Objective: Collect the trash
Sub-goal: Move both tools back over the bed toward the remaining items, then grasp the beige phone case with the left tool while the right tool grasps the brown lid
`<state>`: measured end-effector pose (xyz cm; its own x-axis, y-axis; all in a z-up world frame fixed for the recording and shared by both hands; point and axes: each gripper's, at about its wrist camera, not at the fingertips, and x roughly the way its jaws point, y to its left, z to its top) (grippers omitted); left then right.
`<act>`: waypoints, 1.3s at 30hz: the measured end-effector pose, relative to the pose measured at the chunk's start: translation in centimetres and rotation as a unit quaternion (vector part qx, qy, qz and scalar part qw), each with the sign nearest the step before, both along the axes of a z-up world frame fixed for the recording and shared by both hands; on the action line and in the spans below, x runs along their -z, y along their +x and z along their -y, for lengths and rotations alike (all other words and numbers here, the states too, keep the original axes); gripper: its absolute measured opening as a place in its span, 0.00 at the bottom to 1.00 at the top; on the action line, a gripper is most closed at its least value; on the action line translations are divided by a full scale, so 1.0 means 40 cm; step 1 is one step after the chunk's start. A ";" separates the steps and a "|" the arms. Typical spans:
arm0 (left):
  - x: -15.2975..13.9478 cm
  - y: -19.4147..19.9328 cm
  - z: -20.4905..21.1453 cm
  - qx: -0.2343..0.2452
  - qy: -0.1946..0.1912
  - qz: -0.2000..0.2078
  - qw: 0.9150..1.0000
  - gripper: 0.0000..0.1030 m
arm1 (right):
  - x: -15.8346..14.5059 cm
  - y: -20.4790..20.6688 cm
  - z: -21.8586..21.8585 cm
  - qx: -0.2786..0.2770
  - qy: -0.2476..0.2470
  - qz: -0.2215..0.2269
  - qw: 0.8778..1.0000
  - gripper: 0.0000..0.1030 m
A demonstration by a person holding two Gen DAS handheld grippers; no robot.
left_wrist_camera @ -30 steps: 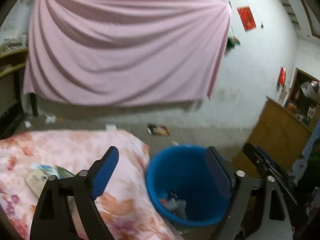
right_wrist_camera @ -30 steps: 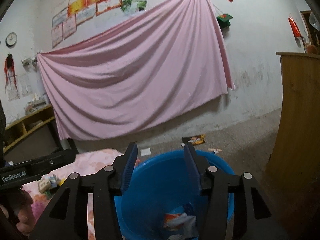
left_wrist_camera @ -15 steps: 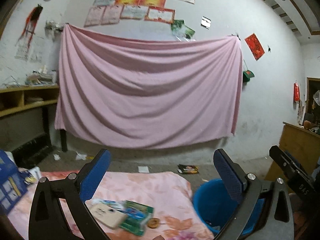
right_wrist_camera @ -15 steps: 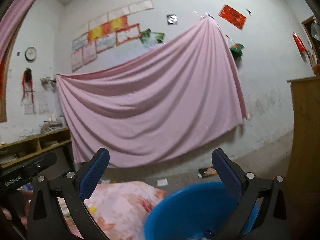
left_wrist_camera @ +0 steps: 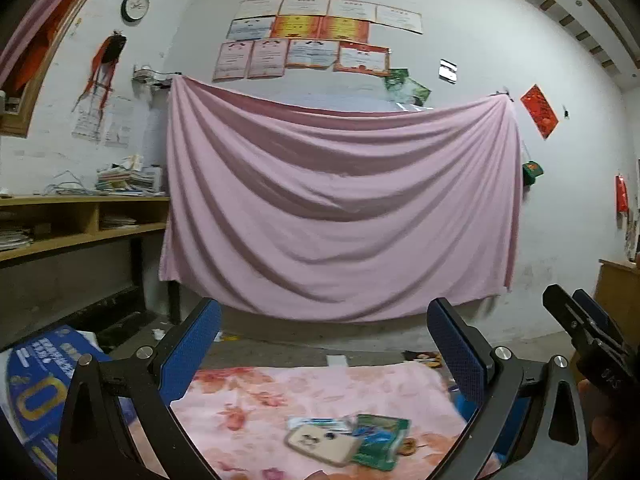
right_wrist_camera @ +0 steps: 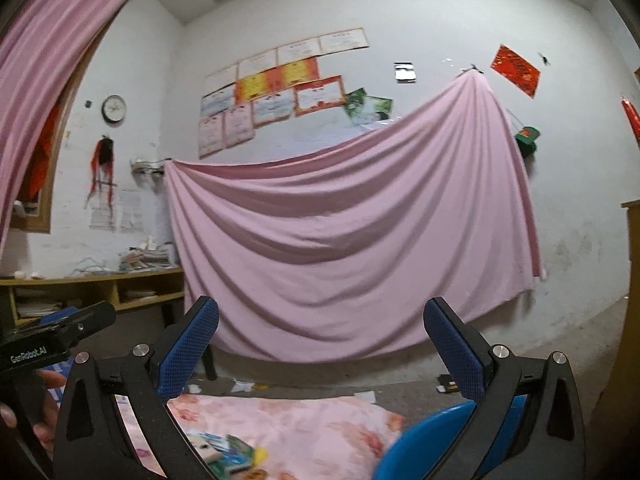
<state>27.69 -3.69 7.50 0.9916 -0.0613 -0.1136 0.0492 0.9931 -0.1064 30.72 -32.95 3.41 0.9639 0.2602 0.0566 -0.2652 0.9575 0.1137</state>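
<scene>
Right now my left gripper [left_wrist_camera: 324, 344] has its blue pads spread wide with nothing between them, and my right gripper [right_wrist_camera: 320, 344] is just as wide and just as empty. Both point roughly level toward the pink sheet [left_wrist_camera: 340, 208] hung on the far wall. Below my left jaws lies the floral cloth [left_wrist_camera: 320, 392], and on it a small cluster of trash: a green wrapper [left_wrist_camera: 380, 440], a beige flat packet [left_wrist_camera: 322, 442] touching it, and a pale blue-and-white wrapper [left_wrist_camera: 320, 424] just behind. From my right wrist view the same litter is blurred at the bottom edge. The blue bin [right_wrist_camera: 424, 444] sits just beside the cloth's right end, under my right jaw. More scraps lie on the floor [right_wrist_camera: 400, 388] beyond.
</scene>
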 end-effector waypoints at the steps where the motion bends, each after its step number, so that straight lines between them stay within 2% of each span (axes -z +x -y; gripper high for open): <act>1: 0.006 -0.002 -0.016 -0.005 0.000 -0.002 1.000 0.98 | 0.003 0.006 -0.020 -0.004 -0.003 -0.001 1.000 1.00; 9: 0.076 0.022 -0.082 -0.022 -0.002 -0.049 0.999 0.98 | 0.040 0.051 -0.126 -0.034 -0.041 -0.040 0.998 1.00; 15: 0.140 0.059 -0.086 -0.008 -0.001 -0.108 0.994 0.98 | 0.088 0.103 -0.166 -0.041 -0.092 -0.123 0.987 1.00; 20: 0.181 0.102 -0.068 0.017 0.008 -0.160 0.987 0.98 | 0.124 0.134 -0.165 -0.047 -0.121 -0.192 0.973 1.00; 25: 0.232 0.158 -0.050 0.054 0.013 -0.229 0.972 0.98 | 0.161 0.157 -0.168 -0.057 -0.147 -0.256 0.954 0.96; 30: 0.281 0.217 -0.019 0.097 0.035 -0.296 0.950 0.98 | 0.201 0.177 -0.181 -0.076 -0.177 -0.309 0.931 0.79; 32: 0.299 0.233 -0.006 0.115 0.048 -0.318 0.940 0.98 | 0.221 0.184 -0.188 -0.084 -0.192 -0.331 0.920 0.76; 36: 0.336 0.274 0.019 0.136 0.068 -0.348 0.925 0.97 | 0.258 0.192 -0.198 -0.097 -0.216 -0.371 0.898 0.64; 39: 0.356 0.301 0.031 0.147 0.075 -0.359 0.919 0.97 | 0.282 0.198 -0.208 -0.106 -0.233 -0.389 0.885 0.59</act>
